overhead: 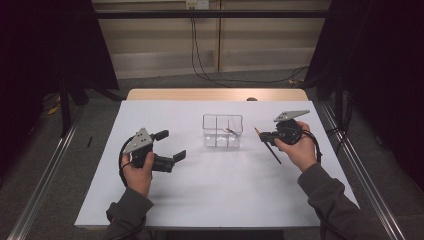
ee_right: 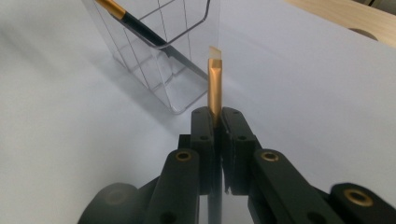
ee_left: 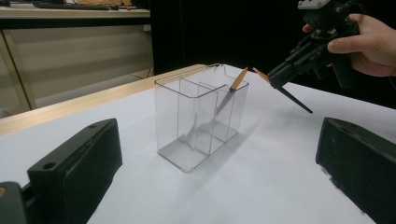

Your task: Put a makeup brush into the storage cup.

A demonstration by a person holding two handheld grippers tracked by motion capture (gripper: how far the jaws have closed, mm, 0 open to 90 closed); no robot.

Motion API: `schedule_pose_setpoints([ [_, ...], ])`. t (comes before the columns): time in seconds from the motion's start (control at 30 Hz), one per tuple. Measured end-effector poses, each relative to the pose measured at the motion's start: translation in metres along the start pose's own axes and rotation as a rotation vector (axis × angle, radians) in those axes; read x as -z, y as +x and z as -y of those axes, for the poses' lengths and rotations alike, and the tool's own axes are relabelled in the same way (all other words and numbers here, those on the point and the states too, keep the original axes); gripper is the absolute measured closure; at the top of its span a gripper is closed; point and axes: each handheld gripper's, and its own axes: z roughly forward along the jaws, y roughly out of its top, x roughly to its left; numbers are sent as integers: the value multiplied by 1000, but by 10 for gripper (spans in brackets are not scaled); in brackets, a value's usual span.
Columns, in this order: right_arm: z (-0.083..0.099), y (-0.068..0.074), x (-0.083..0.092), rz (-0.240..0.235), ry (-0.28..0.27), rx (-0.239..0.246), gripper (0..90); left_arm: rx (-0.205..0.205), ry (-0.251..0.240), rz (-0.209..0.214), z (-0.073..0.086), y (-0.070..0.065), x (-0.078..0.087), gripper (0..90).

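Two brushes are in play: one is already leaning inside the clear organizer [overhead: 222, 131] mid-surface, while the right gripper [overhead: 263, 135], fingers clamping the second brush [ee_right: 214, 86], should be tilting it handle-down over an open compartment; left gripper [overhead: 172, 145] fingers are gaping wide.

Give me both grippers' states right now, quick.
Left gripper: open, holding nothing.
Right gripper: shut on a makeup brush with a gold ferrule, beside the clear organizer.
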Motion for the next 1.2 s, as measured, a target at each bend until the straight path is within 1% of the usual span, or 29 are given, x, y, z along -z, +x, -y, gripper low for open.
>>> schedule_pose_setpoints([
  [0.1,1,0,1,9,-24,-1,847,-4,0,0,0,0,0,1],
  [0.2,1,0,2,8,-43,-1,847,0,-1,0,0,0,0,1],
  [0.3,1,1,4,12,-74,-6,847,0,-1,1,0,0,0,1],
  [0.33,1,1,5,12,-87,-1,847,0,-1,2,0,0,0,1],
  [0.43,0,2,7,12,-116,-11,847,0,0,1,0,0,0,1],
  [0.53,0,3,8,22,-141,-9,847,0,-2,-1,0,0,0,1],
  [0.57,0,3,8,16,-151,-11,847,0,-2,-1,0,0,0,1],
  [0.6,0,3,9,25,-167,-10,847,-1,-1,-8,0,-1,0,1],
  [0.73,1,2,12,25,-209,-22,847,-5,-1,-10,-1,0,1,1],
  [0.77,1,2,12,32,-226,-25,847,-4,-1,-12,-1,0,1,1],
  [0.9,0,2,15,31,-259,-26,847,-3,-1,-9,-1,-1,1,1],
  [0.93,0,3,15,29,-268,-33,847,-5,-1,-9,-1,-1,1,1],
  [1.07,-1,5,15,27,-294,-33,847,4,-7,-9,-1,-1,0,1],
  [1.1,-1,6,15,30,-301,-34,847,-6,-1,-10,-1,-1,1,1],
  [1.17,-1,6,15,25,-313,-25,847,-4,-2,-10,-1,-1,1,1],
  [1.2,-1,6,15,19,-320,-29,847,2,-6,-10,-1,-1,0,1],
])
